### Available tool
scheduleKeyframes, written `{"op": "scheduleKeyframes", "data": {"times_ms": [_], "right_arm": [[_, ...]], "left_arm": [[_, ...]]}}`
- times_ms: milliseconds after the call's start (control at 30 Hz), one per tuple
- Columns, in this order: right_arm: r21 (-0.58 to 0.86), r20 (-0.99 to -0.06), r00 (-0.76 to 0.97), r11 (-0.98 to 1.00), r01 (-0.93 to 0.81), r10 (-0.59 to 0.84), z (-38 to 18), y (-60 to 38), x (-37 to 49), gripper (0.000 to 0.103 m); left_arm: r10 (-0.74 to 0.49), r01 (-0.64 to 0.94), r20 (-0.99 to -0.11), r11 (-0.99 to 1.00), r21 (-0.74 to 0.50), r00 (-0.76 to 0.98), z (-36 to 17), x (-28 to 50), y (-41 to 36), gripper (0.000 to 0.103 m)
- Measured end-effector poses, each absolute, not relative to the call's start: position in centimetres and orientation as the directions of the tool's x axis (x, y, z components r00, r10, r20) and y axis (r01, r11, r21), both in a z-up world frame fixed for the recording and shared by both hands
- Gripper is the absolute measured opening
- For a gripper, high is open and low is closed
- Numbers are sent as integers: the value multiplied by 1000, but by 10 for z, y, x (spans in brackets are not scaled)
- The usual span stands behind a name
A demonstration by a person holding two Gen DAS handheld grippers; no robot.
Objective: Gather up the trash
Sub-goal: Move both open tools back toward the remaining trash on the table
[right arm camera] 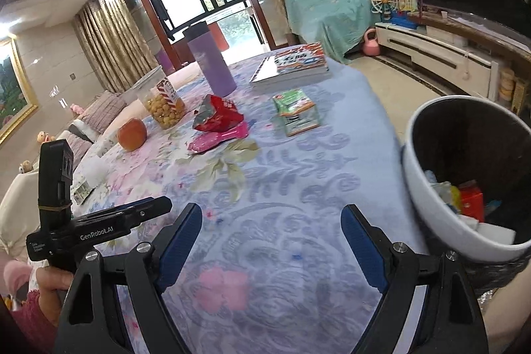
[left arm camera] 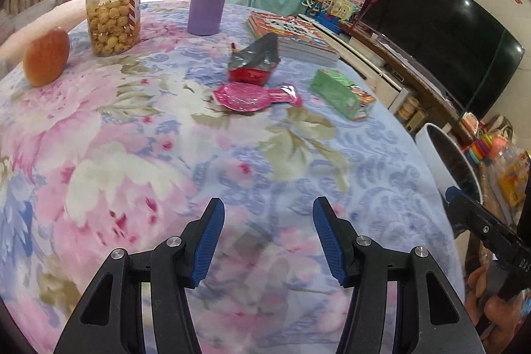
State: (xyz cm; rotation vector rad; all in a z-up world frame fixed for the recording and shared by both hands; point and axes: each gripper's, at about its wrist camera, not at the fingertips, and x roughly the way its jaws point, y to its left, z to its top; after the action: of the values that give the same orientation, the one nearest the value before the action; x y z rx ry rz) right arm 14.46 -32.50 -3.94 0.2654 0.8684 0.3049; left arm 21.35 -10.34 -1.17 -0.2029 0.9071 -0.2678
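- On the floral tablecloth (left arm camera: 139, 135), left wrist view: the left gripper (left arm camera: 268, 239) hovers with fingers spread wide, holding nothing. Ahead lie a pink wrapper (left arm camera: 252, 96), a red-and-silver snack bag (left arm camera: 255, 60) and a green packet (left arm camera: 341, 93), near an apple (left arm camera: 46, 57).
- Right wrist view: the right gripper (right arm camera: 272, 247) is wide open and empty. The white trash bin (right arm camera: 464, 175), already holding scraps, stands just right of the table edge.

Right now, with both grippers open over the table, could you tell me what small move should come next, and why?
Probably reach the left gripper forward toward the pink wrapper, the nearest loose trash. Both it and the right gripper are open and empty, the red-and-silver snack bag lies just behind the wrapper, and the white bin at the table's right edge already holds scraps.
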Motion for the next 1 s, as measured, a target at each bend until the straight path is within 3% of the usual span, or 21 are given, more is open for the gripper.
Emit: {"op": "scheduleKeyframes", "data": {"times_ms": [133,467,733,833,933,1000], "right_arm": [[360,-704,606,922,-144,370,-46,-316,149,87],[387,-712,589,914,-123,381,-57,-305,163,87],[411,-721,582,908,-80,377,-66,-309,177,87],[413,-725,580,908,-67,372,-69,-311,182,87],[418,-730,574,907,-56,372,-72,-313,186,87],[421,-732,572,906,-50,372,-73,-313,188,87]], "left_arm": [[-307,168,-759,952,-258,574,-16,235,-98,55],[-263,239,-790,959,-152,554,-32,320,-105,67],[-280,322,-797,940,-113,536,-46,364,-125,67],[-279,341,-790,935,-95,546,-51,367,-130,63],[-289,356,-783,930,-93,550,-53,365,-131,47],[-296,358,-778,929,-99,554,-49,360,-128,46]]}}
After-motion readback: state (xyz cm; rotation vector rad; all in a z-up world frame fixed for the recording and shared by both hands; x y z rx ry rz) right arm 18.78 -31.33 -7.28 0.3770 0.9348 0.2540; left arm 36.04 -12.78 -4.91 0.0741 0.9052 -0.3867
